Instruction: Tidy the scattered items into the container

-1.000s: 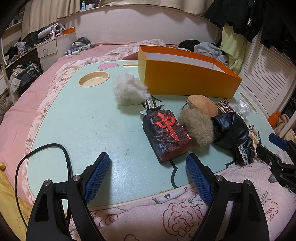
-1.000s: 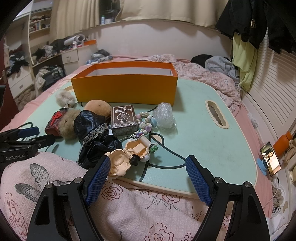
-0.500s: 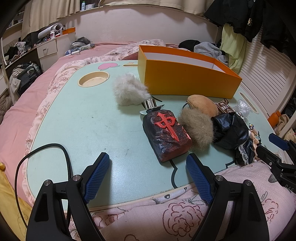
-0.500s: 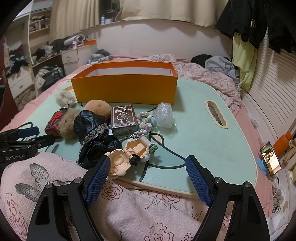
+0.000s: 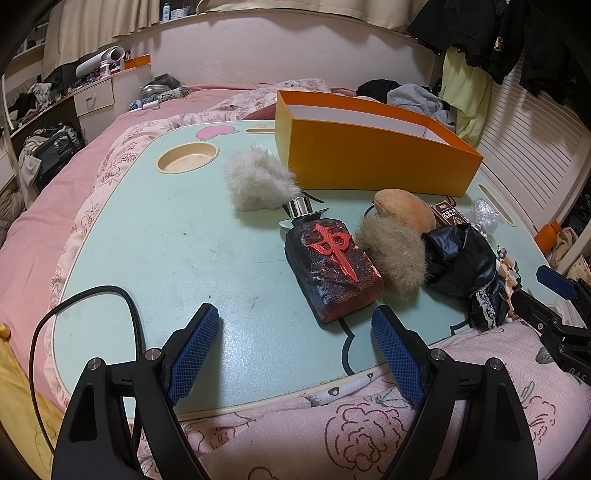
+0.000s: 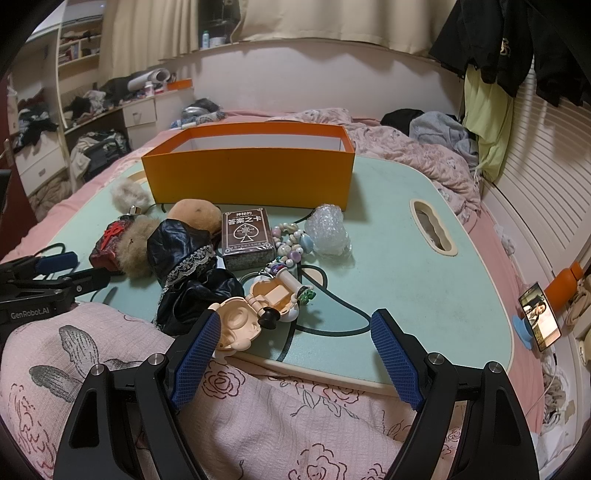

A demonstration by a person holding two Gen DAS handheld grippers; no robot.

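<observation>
Warm indoor light from overhead, both my views sharp in the middle, soft shadows under my claw tips on the table (image 5: 155,236), small glare on the phone screen (image 6: 540,320), heavy fisheye bending, black vignette corners.

**Setting: a lived-in home bedroom**

A pale green lap table with cream edging (image 6: 424,266) rests on a bed covered by a pink rose-print quilt (image 6: 280,417). Dark jackets and a yellow-green garment (image 6: 484,122) hang along the right wall. A white chest of drawers (image 5: 98,105) stands at the left, its top crowded with toiletries. Cream curtains (image 6: 314,18) hang behind the bed, and loose clothing (image 6: 436,129) lies piled on the mattress.
</observation>
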